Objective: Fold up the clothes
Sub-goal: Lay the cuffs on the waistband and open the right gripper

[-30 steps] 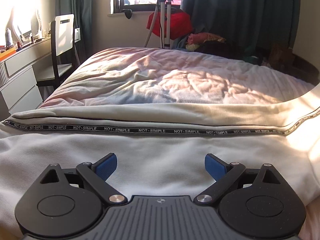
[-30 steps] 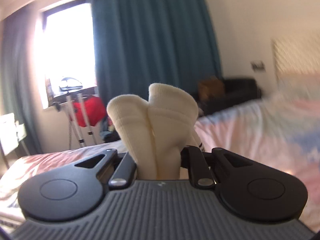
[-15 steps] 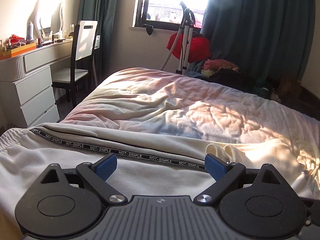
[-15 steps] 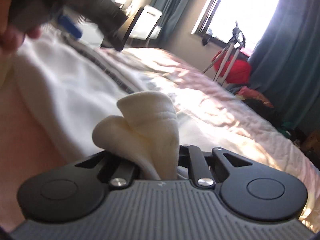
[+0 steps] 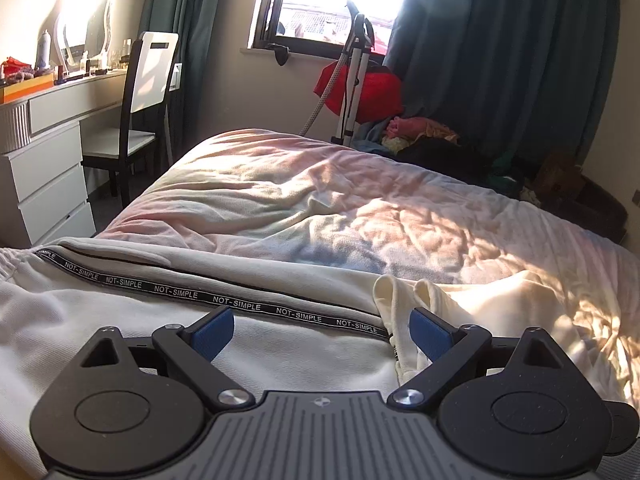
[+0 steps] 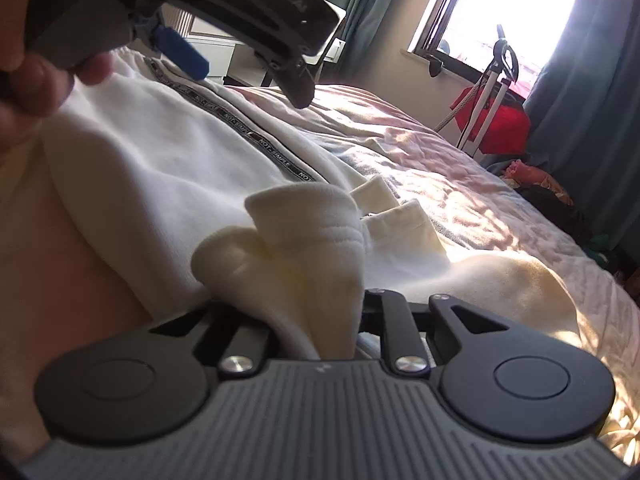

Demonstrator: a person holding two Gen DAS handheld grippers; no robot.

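We see the left gripper (image 5: 320, 332) hovering level over the cream trousers (image 5: 120, 332), fingers spread wide and holding nothing. The trousers lie on the bed (image 5: 320, 200), their lettered side stripe (image 5: 208, 296) running crosswise before that gripper. The right gripper (image 6: 316, 320), tilted, is clamped on what looks like the trousers' ribbed cuff (image 6: 312, 236), beside the stripe's end.
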